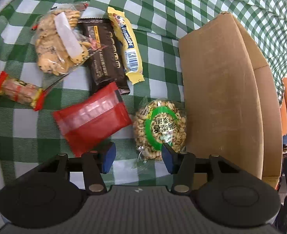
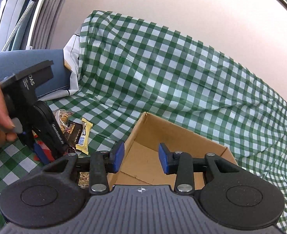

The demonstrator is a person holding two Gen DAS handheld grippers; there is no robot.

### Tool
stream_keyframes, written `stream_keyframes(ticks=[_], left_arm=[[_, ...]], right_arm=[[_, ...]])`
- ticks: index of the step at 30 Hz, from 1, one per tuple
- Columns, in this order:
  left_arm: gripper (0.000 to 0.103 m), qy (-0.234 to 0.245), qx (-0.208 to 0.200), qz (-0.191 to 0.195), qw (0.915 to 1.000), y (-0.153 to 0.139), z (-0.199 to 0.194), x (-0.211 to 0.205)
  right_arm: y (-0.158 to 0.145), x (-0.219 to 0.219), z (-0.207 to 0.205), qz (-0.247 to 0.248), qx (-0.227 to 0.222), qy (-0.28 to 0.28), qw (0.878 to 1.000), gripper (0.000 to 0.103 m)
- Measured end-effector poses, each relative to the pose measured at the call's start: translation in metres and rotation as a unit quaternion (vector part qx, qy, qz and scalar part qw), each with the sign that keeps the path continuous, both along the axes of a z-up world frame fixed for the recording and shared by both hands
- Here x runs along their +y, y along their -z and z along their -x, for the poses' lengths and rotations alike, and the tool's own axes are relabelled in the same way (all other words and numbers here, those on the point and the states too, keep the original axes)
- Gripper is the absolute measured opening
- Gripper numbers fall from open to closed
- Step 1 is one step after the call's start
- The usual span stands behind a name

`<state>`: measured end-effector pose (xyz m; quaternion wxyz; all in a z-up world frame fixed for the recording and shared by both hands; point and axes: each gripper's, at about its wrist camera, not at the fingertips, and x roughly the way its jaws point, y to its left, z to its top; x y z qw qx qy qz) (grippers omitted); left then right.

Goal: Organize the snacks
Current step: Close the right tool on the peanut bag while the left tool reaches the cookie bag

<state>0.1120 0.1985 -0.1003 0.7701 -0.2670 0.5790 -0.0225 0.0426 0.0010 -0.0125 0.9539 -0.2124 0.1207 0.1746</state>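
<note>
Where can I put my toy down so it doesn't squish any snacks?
Inside the cardboard box the floor looks bare. There is also open checked cloth between the yellow bar and the box wall, and in front of the left tongs. It is crowded around the red packet, brown packet and cookie bag.

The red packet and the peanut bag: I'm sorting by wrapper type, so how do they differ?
The red packet is opaque, flat and roughly rectangular; the peanut bag is clear, showing its nuts, with a green ringed label. The red packet lies apart from the cardboard box; the peanut bag sits right against its wall. Both lie on the checked cloth, just ahead of the open left gripper.
</note>
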Motion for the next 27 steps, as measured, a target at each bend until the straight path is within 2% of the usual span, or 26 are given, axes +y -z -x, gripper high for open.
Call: stream_keyframes(ticks=[3, 6, 9, 10, 12, 18, 22, 24, 27], left_arm=[[0.056, -0.010, -0.012, 0.015, 0.9998, -0.002, -0.009, -0.010], [0.055, -0.006, 0.002, 0.008, 0.9999, 0.003, -0.016, -0.022], [0.043, 0.005, 0.000, -0.007, 1.0000, 0.002, -0.017, -0.029], [0.035, 0.006, -0.005, -0.004, 1.0000, 0.000, -0.016, -0.029], [0.031, 0.013, -0.016, 0.001, 0.9998, -0.005, -0.013, -0.027], [0.027, 0.061, -0.027, -0.008, 0.9977, -0.018, 0.011, -0.017], [0.025, 0.079, -0.017, -0.045, 0.9957, -0.027, 0.032, -0.004], [0.024, 0.071, -0.010, -0.065, 0.9953, -0.031, 0.044, 0.005], [0.024, 0.034, -0.017, -0.057, 0.9977, -0.036, 0.054, 0.026]], right_arm=[[0.002, -0.002, 0.001, -0.002, 0.002, 0.001, 1.000, 0.040], [0.002, -0.004, 0.004, -0.003, 0.002, 0.001, 1.000, 0.040], [0.002, -0.005, 0.005, -0.003, 0.001, 0.001, 1.000, 0.040], [0.002, -0.005, 0.005, -0.003, 0.001, 0.001, 1.000, 0.040], [0.002, -0.005, 0.005, -0.003, 0.001, 0.001, 1.000, 0.040], [0.002, -0.004, 0.008, -0.008, 0.009, 0.000, 1.000, 0.040], [0.001, 0.002, 0.015, -0.012, 0.009, -0.014, 1.000, 0.040], [0.000, 0.005, 0.022, -0.016, 0.007, -0.034, 0.999, 0.042], [0.003, 0.015, 0.034, -0.011, 0.008, -0.074, 0.997, 0.047]])
